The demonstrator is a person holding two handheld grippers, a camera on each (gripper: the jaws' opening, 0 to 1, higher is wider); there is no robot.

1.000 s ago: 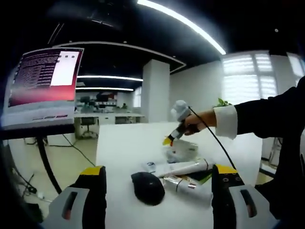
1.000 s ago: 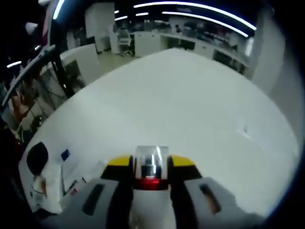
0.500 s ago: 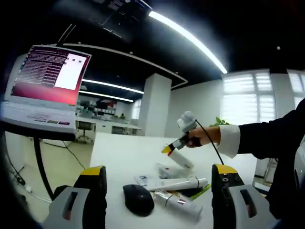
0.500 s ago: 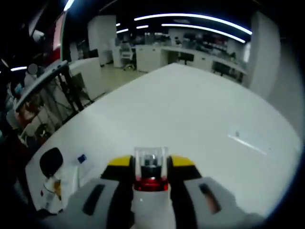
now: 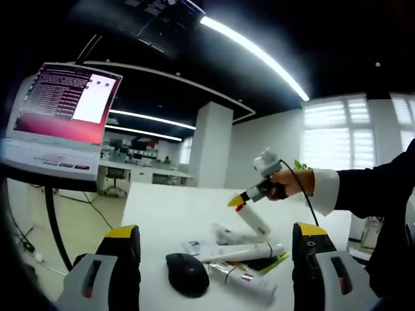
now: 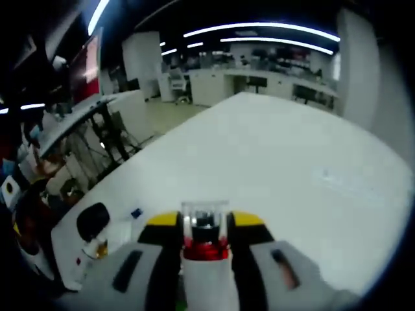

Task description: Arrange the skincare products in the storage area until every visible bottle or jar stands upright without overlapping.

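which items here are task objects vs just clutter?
Job items:
- white bottle with red collar, clamped in the right gripper, off the table
- long white tube, lying down
- silver-banded bottle, lying down
- left gripper, open, holding nothing

Lying about:
- black mouse on the white table
- monitor beside the table

Lighting: long ceiling light strips (image 5: 256, 53), bright and overexposed, curve across a dark ceiling; daylight through blinded windows (image 5: 337, 133) at the right of the left gripper view. White table (image 6: 272, 155) evenly lit, with soft glare and faint shadows. Monitor (image 5: 65, 103) glows pink-red. Quality: strong fisheye bending at the edges. Right gripper view softly blurred; its left margin is dim and murky.
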